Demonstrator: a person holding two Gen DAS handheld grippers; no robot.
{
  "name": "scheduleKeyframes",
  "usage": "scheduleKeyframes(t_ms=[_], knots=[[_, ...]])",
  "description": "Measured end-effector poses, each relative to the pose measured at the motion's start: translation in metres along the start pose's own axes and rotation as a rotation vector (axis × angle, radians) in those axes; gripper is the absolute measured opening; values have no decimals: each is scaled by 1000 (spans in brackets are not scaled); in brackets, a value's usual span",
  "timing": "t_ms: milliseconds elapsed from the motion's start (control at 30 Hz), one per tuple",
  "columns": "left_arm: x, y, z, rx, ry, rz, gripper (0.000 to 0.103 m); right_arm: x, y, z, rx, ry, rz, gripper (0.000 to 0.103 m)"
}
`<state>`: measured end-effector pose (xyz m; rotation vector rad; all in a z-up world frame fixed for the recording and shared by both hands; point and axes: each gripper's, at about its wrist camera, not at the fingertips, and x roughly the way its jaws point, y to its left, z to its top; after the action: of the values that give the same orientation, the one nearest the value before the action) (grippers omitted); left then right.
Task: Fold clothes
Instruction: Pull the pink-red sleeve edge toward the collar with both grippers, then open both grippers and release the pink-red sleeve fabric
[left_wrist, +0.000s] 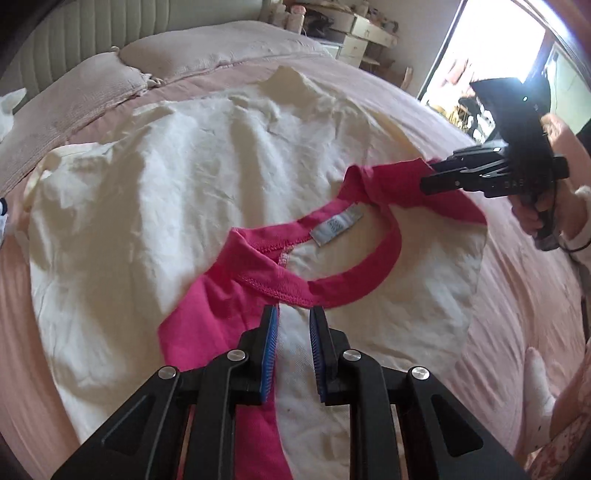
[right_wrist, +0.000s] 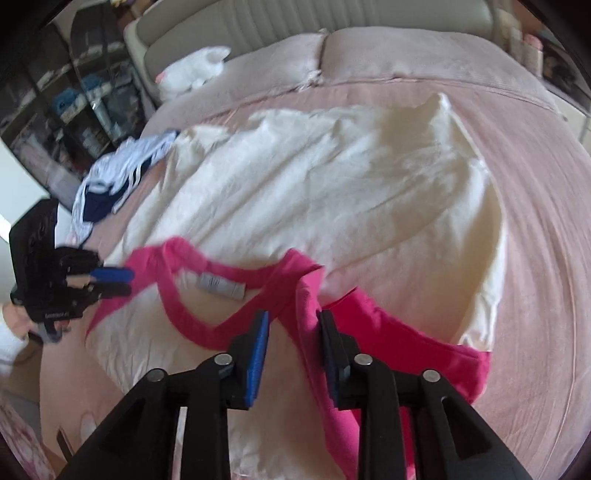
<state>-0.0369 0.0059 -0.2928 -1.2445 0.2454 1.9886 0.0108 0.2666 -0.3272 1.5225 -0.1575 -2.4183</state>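
**Pink-trimmed shirt spread on the bed, both my claws at its neckline**

At the far left of the bed (right_wrist: 546, 229), seen from my right wrist, a blue-and-white striped garment (right_wrist: 122, 173) lies crumpled near the edge, with a white soft toy (right_wrist: 192, 70) up by the pillows (left_wrist: 207, 48).

My left claw (left_wrist: 293, 314) sits over the shirt (left_wrist: 207, 177), a white one with a pink collar (left_wrist: 354, 273) and pink shoulders. Its blue-padded fingers (left_wrist: 270, 332) stand a little apart, straddling the pink seam and the near edge of the collar. Cloth runs between them, but I cannot tell whether they are pinching it or only resting on it. From the right wrist this claw shows side-on at the shirt's left pink shoulder, its fingers close together, and the blur hides the grip.

The shirt lies back-down across the pink bedspread, hem toward the pillows, neck toward me. The label (left_wrist: 334, 229) shows inside the collar.

My right claw (right_wrist: 293, 317) has its fingers parted with a fold of pink fabric standing between them; in the left wrist view its tips (left_wrist: 430, 177) meet the raised pink shoulder. My right hand (left_wrist: 554, 206) grips the handle.
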Motion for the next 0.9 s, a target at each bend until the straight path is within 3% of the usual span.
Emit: scheduleKeyframes(t_ms=[67, 100, 133, 233, 300, 333, 433, 567, 633, 733, 833, 900], knots=[[2, 7, 1, -19, 10, 38, 18, 19, 10, -5, -99, 27, -105, 28], [2, 10, 1, -28, 15, 57, 19, 22, 2, -6, -89, 10, -149, 28], [3, 13, 2, -38, 20, 76, 23, 18, -15, -5, -10, -6, -133, 28], [6, 24, 3, -66, 35, 133, 21, 3, -66, -1, 213, -57, -92, 26], [7, 30, 4, -84, 45, 171, 21, -14, -60, 0, 160, -129, -155, 36], [4, 19, 2, -51, 30, 132, 21, -20, -54, 0, 123, -164, -175, 45], [10, -27, -8, 58, 7, -64, 21, -23, -55, 7, 169, -215, -94, 63], [50, -42, -28, 74, 80, 53, 21, -23, -53, 16, 172, -202, -128, 63], [37, -35, -30, 43, 57, 137, 19, -24, -50, 20, 168, -194, -137, 63], [15, -35, -30, 14, 47, 193, 17, -17, -15, 5, 25, -84, -4, 63], [13, -72, -37, 209, 40, 75, 17, 18, 52, -28, -196, 32, -7, 63], [27, -77, -50, 274, 116, 100, 18, 35, 77, -52, -301, 70, -24, 62]])
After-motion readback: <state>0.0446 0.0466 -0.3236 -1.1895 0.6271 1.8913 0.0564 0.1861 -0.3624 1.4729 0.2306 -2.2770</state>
